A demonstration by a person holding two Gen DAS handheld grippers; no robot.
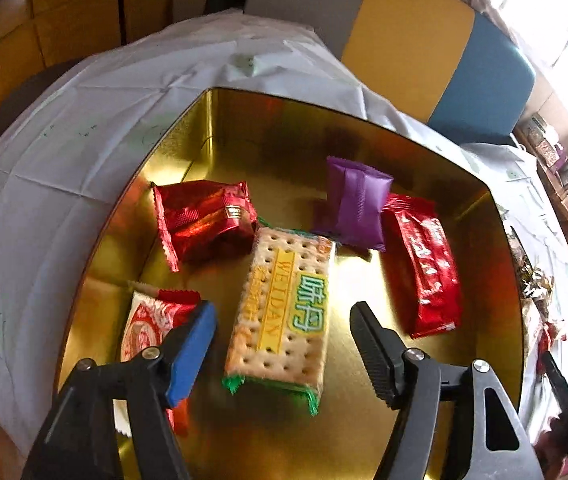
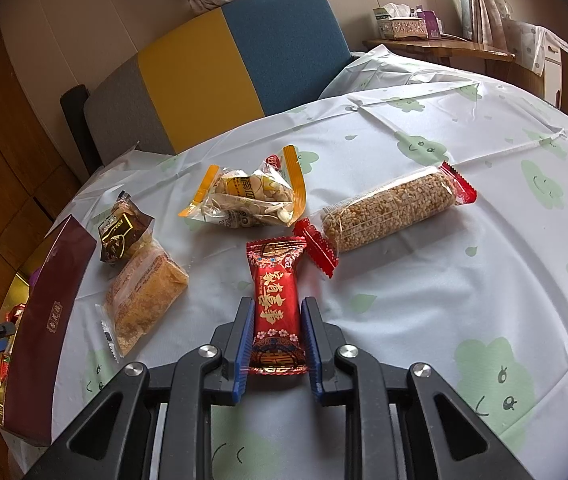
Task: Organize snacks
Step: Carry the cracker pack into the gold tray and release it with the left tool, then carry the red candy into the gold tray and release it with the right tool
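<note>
We list: left gripper (image 1: 284, 354), fingers apart, empty, over cracker packet (image 1: 280, 316) in gold tin (image 1: 496, 216); right gripper (image 2: 277, 346), fingers clamping red candy packet (image 2: 276, 308); rice bar (image 2: 396, 212) at 1 o'clock on desk (image 2: 464, 280).

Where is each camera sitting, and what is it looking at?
Left wrist: rides the left gripper, looking down into the gold tin at a cracker pack; its open fingers show.
Right wrist: rides the right gripper, facing across the table; its fingers clamp a red snack.
Shared: both see the tin, tablecloth and colourful chair.
</note>
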